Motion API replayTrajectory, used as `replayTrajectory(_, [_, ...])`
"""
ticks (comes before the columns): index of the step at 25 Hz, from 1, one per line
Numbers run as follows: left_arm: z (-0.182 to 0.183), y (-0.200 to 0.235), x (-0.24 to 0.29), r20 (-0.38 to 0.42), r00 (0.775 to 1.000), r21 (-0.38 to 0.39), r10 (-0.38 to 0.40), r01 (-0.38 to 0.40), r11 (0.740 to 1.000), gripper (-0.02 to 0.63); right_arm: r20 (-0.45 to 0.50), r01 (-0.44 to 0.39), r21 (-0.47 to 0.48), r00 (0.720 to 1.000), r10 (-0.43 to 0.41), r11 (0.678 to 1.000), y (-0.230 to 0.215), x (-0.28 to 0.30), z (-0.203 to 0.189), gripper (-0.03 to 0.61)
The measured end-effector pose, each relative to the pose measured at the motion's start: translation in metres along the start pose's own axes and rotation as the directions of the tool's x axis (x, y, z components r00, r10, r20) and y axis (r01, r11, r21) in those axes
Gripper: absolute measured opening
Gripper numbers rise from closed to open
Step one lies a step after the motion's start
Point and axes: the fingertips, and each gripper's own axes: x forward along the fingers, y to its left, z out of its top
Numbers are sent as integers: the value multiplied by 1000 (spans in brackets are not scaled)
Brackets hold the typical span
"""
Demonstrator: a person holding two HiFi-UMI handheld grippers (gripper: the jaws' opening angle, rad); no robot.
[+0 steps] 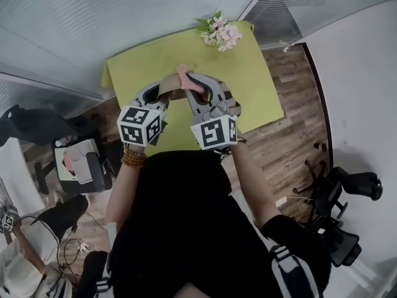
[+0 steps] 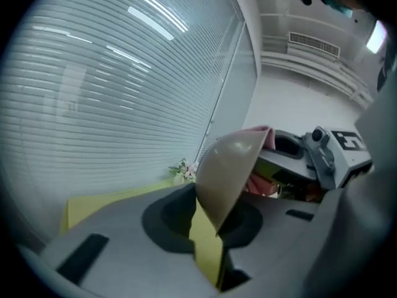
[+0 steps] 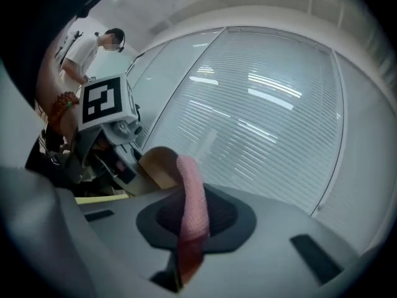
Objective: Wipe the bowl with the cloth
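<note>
Yellow-green table (image 1: 142, 67) fills the upper middle of the head view. Both tools are lifted above it, close together at frame centre, each with its marker cube toward me.

My left gripper (image 2: 208, 228) is clamped on the bowl (image 2: 226, 166). In the left gripper view the tan wall runs down between the two jaws, pinched at its lower edge. The bowl stands on edge, rounded outside toward the left of that frame, open side toward the right, facing the other tool.

My right gripper (image 3: 186, 228) is closed on the cloth (image 3: 192, 197). In the right gripper view the pink fabric rises from between the jaws as a narrow upright fold, up the middle of the frame, with the bowl just behind it to the left. In the left gripper view the cloth's top shows over the bowl's upper rim, against it.

Flowers (image 1: 218, 33) lie at the table's far edge, upper centre of the head view, well apart from the bowl.

A bead bracelet (image 1: 133, 159) sits on my left wrist, below the left cube.
</note>
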Motion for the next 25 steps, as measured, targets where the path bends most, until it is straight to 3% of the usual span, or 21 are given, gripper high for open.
replayTrajectory(2, [2,3,-3,43,998,-161,-35,42,986,44,25,18,30,1000,-18,999,1,1,6,28])
replayTrajectory(3, [6,3,-4,86,995,-264,-60,80,961,43,45,28,74,999,-31,997,0,2,9,29])
replayTrajectory(5, [11,4,-7,181,979,-442,-96,168,881,43,89,43,169,994,-58,985,-4,3,16,31])
replayTrajectory(7, [11,3,-10,281,953,-593,-113,265,760,43,145,22,298,987,-68,954,-7,5,21,32])
replayTrajectory(9, [16,-5,-11,405,907,-705,-119,392,591,43,185,-39,490,981,-60,871,-13,5,20,35])
replayTrajectory(10, [19,-11,-9,456,882,-725,-122,447,523,43,195,-64,561,979,-57,825,-15,5,19,37])
replayTrajectory(11, [20,-16,-7,480,868,-727,-128,475,495,43,195,-76,595,979,-52,800,-17,6,16,39])
replayTrajectory(12, [17,-19,-4,469,871,-714,-147,472,517,43,182,-74,588,982,-43,805,-18,7,13,40])
replayTrajectory(13, [11,-20,0,422,889,-681,-179,441,585,43,160,-56,541,987,-36,839,-18,7,10,39])
replayTrajectory(14, [6,-21,3,347,914,-622,-212,393,677,46,131,-28,455,991,-36,890,-18,6,8,33])
replayTrajectory(15, [1,-20,5,260,940,-549,-219,331,767,95,98,5,340,994,-40,940,-18,4,5,30])
replayTrajectory(17, [-3,-9,5,120,983,-362,-140,175,916,143,20,45,88,999,-47,995,-12,-1,-2,29])
replayTrajectory(18, [-4,-3,4,69,994,-238,-84,98,966,143,-4,38,-15,999,-39,999,-6,-2,-4,29])
replayTrajectory(19, [-6,1,4,19,999,-99,-39,41,994,142,-12,21,-80,1000,-22,997,1,-2,-5,32])
replayTrajectory(20, [-11,0,5,-32,999,36,-8,9,999,140,-8,-1,-108,1000,0,994,8,-2,-4,31])
replayTrajectory(21, [-15,-2,7,-75,997,137,17,-6,991,115,-4,-16,-120,1000,15,993,14,-1,-4,31])
replayTrajectory(22, [-18,-4,8,-100,994,184,35,-16,983,78,-2,-17,-130,1000,17,991,17,-1,-3,31])
replayTrajectory(23, [-18,-5,8,-100,994,165,38,-21,986,76,2,-7,-129,1000,7,992,18,-1,-3,31])
replayTrajectory(25, [-11,-7,4,-27,999,-39,-26,25,999,55,41,27,-32,999,-26,999,10,-2,0,33])
